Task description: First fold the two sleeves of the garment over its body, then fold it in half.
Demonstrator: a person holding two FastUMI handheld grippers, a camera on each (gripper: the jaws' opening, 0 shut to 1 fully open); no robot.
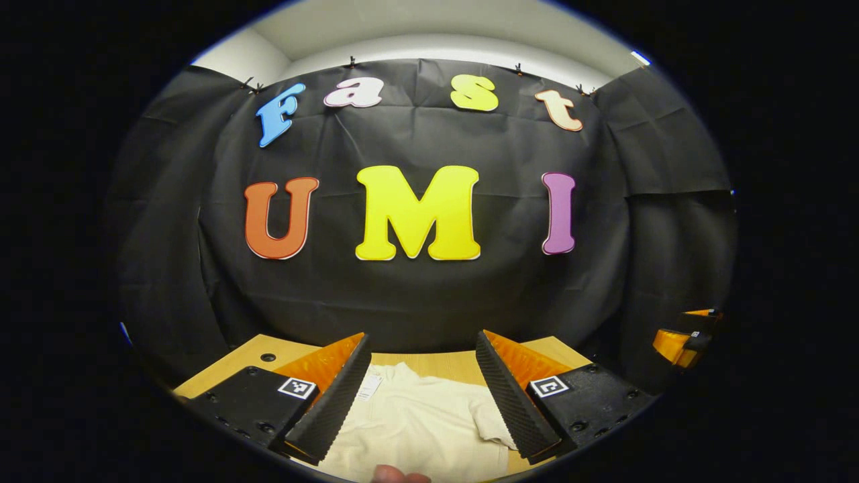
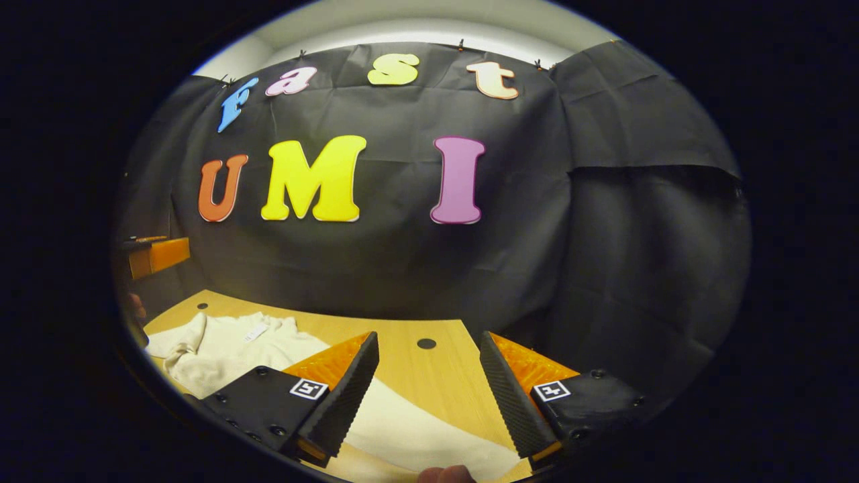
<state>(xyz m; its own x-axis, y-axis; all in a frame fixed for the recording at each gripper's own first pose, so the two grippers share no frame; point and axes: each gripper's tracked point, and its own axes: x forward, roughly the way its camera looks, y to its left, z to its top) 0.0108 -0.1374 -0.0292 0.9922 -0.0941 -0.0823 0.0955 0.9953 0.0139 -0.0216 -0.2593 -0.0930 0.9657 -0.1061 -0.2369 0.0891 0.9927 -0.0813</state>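
A cream-white garment (image 1: 423, 422) lies on the wooden table (image 1: 436, 362), its neck label toward the far edge. In the left gripper view my left gripper (image 1: 424, 389) hangs open above the garment, with cloth showing between its spread fingers. In the right gripper view the garment (image 2: 228, 349) spreads at the left and runs under the near fingers. My right gripper (image 2: 428, 396) stands open over the table (image 2: 429, 376) beside the cloth's right edge. The right gripper (image 1: 688, 339) also appears far right in the left gripper view, and the left gripper (image 2: 158, 255) far left in the right gripper view.
The black cloth wall stands close behind the table's far edge. Round holes (image 2: 426, 343) dot the tabletop. A fingertip (image 1: 396, 475) shows at the bottom of the left gripper view, another fingertip (image 2: 446, 475) at the bottom of the right one.
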